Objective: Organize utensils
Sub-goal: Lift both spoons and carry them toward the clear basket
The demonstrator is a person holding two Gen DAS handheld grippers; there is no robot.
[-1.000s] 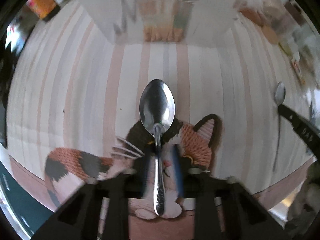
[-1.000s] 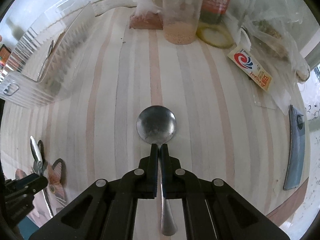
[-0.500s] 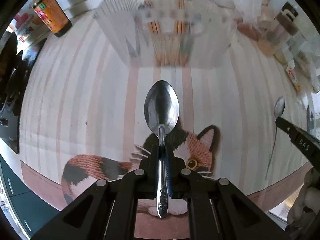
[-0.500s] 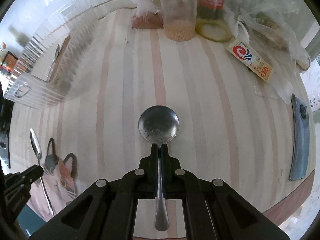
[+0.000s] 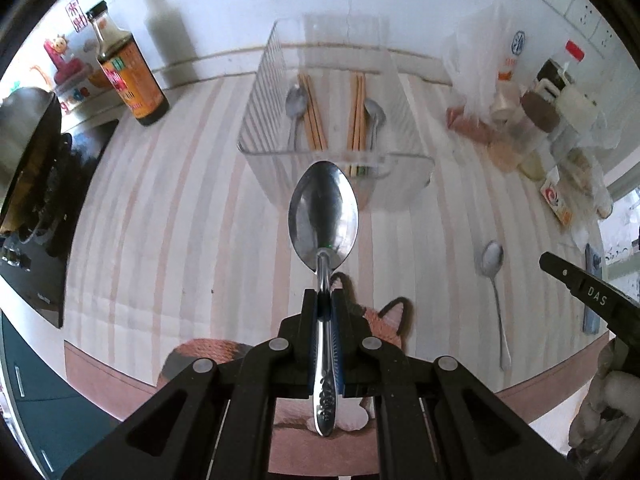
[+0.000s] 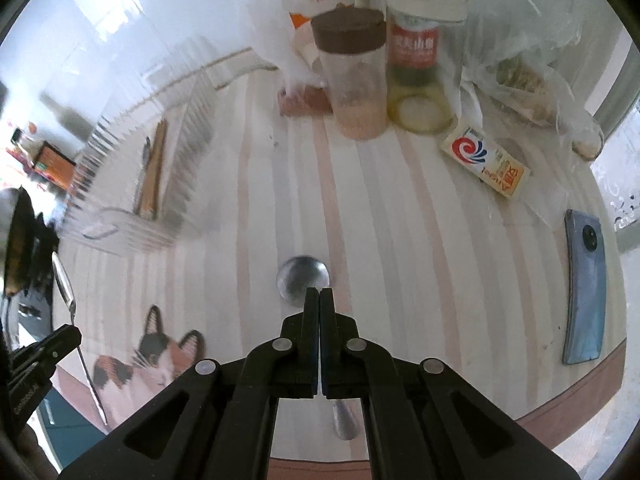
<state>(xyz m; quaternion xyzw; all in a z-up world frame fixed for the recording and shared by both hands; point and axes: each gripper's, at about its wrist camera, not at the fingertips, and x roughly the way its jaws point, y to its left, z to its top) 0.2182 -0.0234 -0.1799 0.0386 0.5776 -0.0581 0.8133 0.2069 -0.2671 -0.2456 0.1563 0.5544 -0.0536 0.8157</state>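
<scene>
Counting: two spoons (image 5: 296,106), two chopstick bundles (image 5: 314,118) in organizer (image 5: 256,120).

My two wrist views look steeply down from above the striped table (image 5: 168,240); both share the clear organizer (image 5: 256,140).

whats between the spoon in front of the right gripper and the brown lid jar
Nothing: only bare striped tablecloth runs from the spoon to the brown-lid jar, seen in the right wrist view.
</scene>
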